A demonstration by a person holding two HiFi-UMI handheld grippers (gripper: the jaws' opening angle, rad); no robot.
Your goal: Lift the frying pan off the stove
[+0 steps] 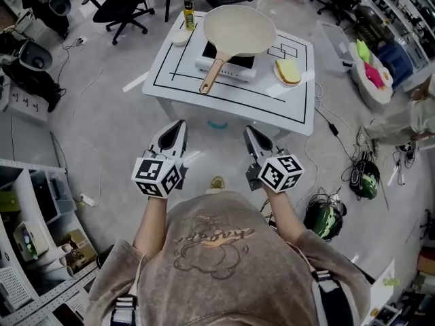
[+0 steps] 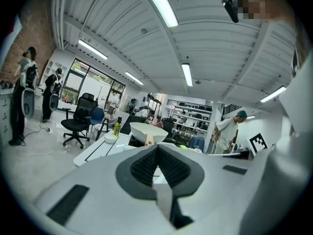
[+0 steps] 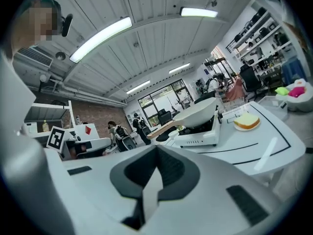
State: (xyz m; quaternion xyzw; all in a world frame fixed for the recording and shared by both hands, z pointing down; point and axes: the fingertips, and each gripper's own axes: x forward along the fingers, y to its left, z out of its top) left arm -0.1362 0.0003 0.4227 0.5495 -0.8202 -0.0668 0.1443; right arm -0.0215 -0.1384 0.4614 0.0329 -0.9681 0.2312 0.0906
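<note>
A cream frying pan [image 1: 239,30] with a wooden handle [image 1: 211,77] sits on a white portable stove [image 1: 226,65] on the white table [image 1: 204,107]. The handle points toward me. Both grippers hang in the air in front of the table's near edge, well short of the pan. My left gripper [image 1: 178,129] is shut and empty, and so is my right gripper [image 1: 251,133]. In the left gripper view the pan [image 2: 146,131] shows far beyond the closed left gripper [image 2: 157,148]. The right gripper view has the pan [image 3: 198,114] and stove [image 3: 198,136] beyond the closed right gripper [image 3: 156,151].
On the table stand a yellow-capped bottle [image 1: 189,15], a small white bowl [image 1: 181,37] and a plate with bread [image 1: 288,72]. Office chairs [image 1: 122,5] are behind it, white bins [image 1: 370,73] at the right, cables and helmets [image 1: 325,217] on the floor. People [image 2: 24,97] stand around the room.
</note>
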